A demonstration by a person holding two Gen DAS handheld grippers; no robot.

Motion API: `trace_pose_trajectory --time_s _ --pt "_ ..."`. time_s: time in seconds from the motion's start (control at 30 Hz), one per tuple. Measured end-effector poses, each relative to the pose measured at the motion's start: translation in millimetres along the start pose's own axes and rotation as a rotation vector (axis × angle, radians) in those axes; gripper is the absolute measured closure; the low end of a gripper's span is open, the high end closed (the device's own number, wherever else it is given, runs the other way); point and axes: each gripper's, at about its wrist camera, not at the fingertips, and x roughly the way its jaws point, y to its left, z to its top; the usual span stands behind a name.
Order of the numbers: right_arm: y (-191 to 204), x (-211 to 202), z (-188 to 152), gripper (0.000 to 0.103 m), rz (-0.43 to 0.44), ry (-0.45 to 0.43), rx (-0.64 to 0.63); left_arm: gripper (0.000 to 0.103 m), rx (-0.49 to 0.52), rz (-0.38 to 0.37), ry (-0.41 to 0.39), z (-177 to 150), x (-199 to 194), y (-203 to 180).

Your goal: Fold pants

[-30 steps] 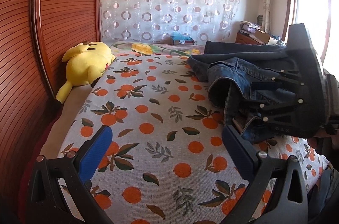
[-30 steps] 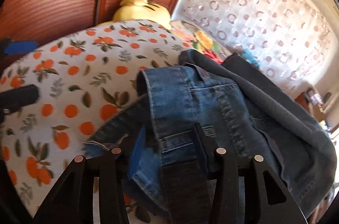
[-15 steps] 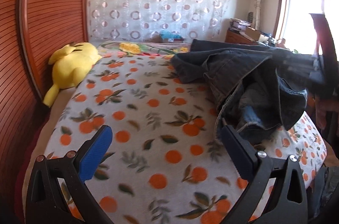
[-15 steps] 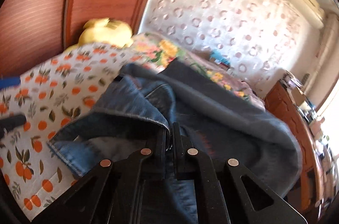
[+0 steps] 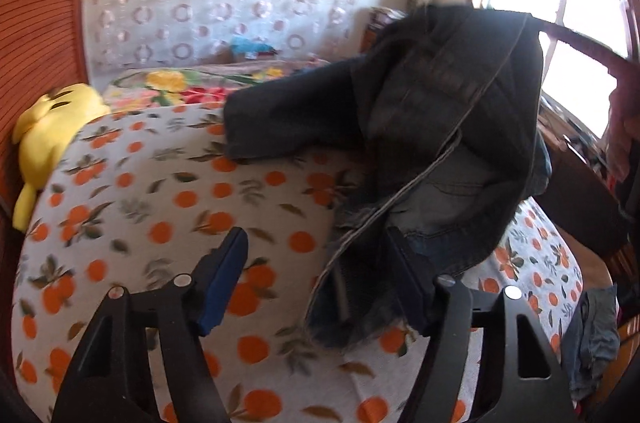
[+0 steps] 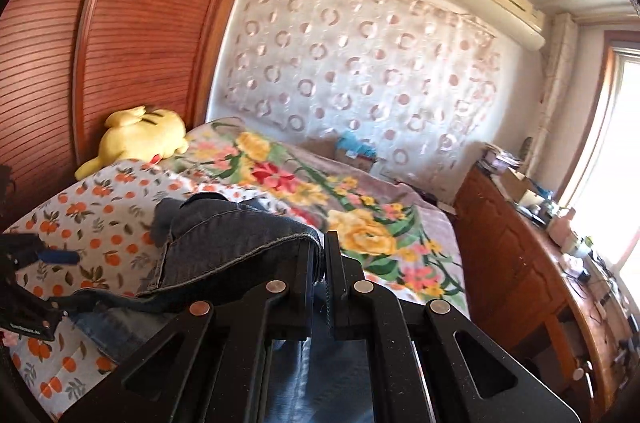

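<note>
Dark blue jeans (image 5: 452, 111) hang lifted above the bed (image 5: 168, 207), which has an orange-print sheet. Their lower end trails on the sheet. In the right wrist view my right gripper (image 6: 323, 257) is shut on a folded edge of the jeans (image 6: 228, 235), and cloth spills down under it. My left gripper (image 5: 316, 267) is low over the sheet with its jaws closing. The frayed lower edge of the jeans lies between them, against the right finger (image 5: 406, 275). The blue left pad (image 5: 224, 275) stands apart from the cloth. The left gripper (image 6: 48, 257) also shows at the left edge.
A yellow plush toy (image 5: 52, 119) lies by the wooden wardrobe doors (image 6: 132, 23). A flowered blanket (image 6: 360, 207) covers the far end of the bed. A cluttered wooden dresser (image 6: 532, 263) runs under the window. A dark garment (image 5: 592, 335) hangs off the bed's right side.
The right gripper shut on the jeans' edge and rose with it, lifting the jeans. The left gripper moved right to the hanging lower edge and its jaws narrowed.
</note>
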Motion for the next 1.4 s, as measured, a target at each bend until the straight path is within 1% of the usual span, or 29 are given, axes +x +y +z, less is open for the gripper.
trace_pose_trajectory --time_s 0.07,0.1,0.17,0.2,0.23,0.27,0.3,0.33,0.37,0.47,0.53,0.57,0.67,0.73,0.83,0.9,0.93,0.97,1.07,1.17,1.23,1.3,1.4 --pt "1.6 6.7 -2.6 0.099 -0.012 0.006 0.018 0.041 0.023 -0.014 0.028 4.2 10.1 -5.2" --pt "1.1 6.4 -4.4 0.099 -0.024 0.005 0.024 0.043 0.024 -0.019 0.035 6.0 13.1 -5.9" --pt "6.2 11.4 -6.5 0.099 -0.045 0.007 0.034 0.054 0.025 -0.032 0.059 9.1 20.6 -6.3" --pt "6.9 11.7 -8.3 0.099 -0.058 0.005 0.041 0.056 0.029 -0.041 0.081 10.3 24.6 -7.3" --pt "8.2 12.3 -9.6 0.099 -0.069 0.005 0.049 0.064 0.031 -0.044 0.098 10.6 26.8 -8.2" --pt "14.2 16.4 -7.8 0.099 -0.075 0.006 0.056 0.075 0.036 -0.042 0.106 10.1 26.8 -9.4" --pt "14.7 15.6 -8.4 0.099 -0.085 0.006 0.066 0.08 0.042 -0.036 0.106 9.7 26.4 -10.3" --pt "15.5 14.6 -8.7 0.099 -0.092 0.005 0.075 0.089 0.046 -0.028 0.104 8.9 23.9 -11.7" --pt "16.4 14.1 -8.2 0.099 -0.095 0.008 0.084 0.094 0.051 -0.027 0.104 8.5 21.8 -12.5" --pt "22.4 12.1 0.3 0.099 -0.11 0.001 0.105 0.098 0.051 -0.019 0.061 16.2 3.6 -7.7" --pt "23.8 6.8 5.0 0.099 -0.12 -0.015 0.111 0.099 0.052 -0.008 0.016 30.2 -15.1 -7.2" --pt "26.5 4.1 8.1 0.099 -0.127 -0.026 0.11 0.099 0.06 -0.005 -0.007 39.0 -25.0 -7.8" --pt "32.3 -2.7 24.3 0.099 -0.146 -0.067 0.101 0.099 0.129 0.04 -0.067 73.2 -48.7 -17.1" --pt "31.6 -5.4 37.7 0.099 -0.154 -0.088 0.106 0.1 0.188 0.078 -0.098 107.7 -56.7 -25.0" --pt "22.6 -7.6 56.0 0.099 -0.186 -0.117 0.125 0.1 0.228 0.11 -0.156 161.5 -64.9 -31.5" --pt "10.4 -8.9 64.8 0.099 -0.208 -0.129 0.153 0.1 0.26 0.144 -0.2 202.3 -68.6 -42.4" --pt "3.5 -10.6 69.3 0.099 -0.226 -0.135 0.164 0.1 0.277 0.153 -0.221 224.0 -70.1 -50.1" --pt "-3.0 -12.0 70.0 0.099 -0.245 -0.14 0.171 0.1 0.287 0.159 -0.233 238.2 -68.2 -52.9" --pt "-24.8 -25.9 80.2 0.099 -0.301 -0.163 0.211 0.1 0.337 0.177 -0.298 293.1 -73.0 -78.1" --pt "-35.9 -39.9 88.1 0.099 -0.377 -0.184 0.225 0.1 0.379 0.174 -0.371 352.9 -79.1 -108.7" --pt "-38.0 -50.8 93.7 0.099 -0.411 -0.193 0.229 0.1 0.395 0.166 -0.41 383.9 -82.4 -125.0" --pt "-31.4 -62.1 96.4 0.099 -0.426 -0.204 0.22 0.1 0.413 0.157 -0.454 405.0 -86.4 -139.2" --pt "-5.9 -67.8 95.9 0.099 -0.432 -0.204 0.189 0.1 0.442 0.132 -0.503 428.5 -87.4 -163.7"
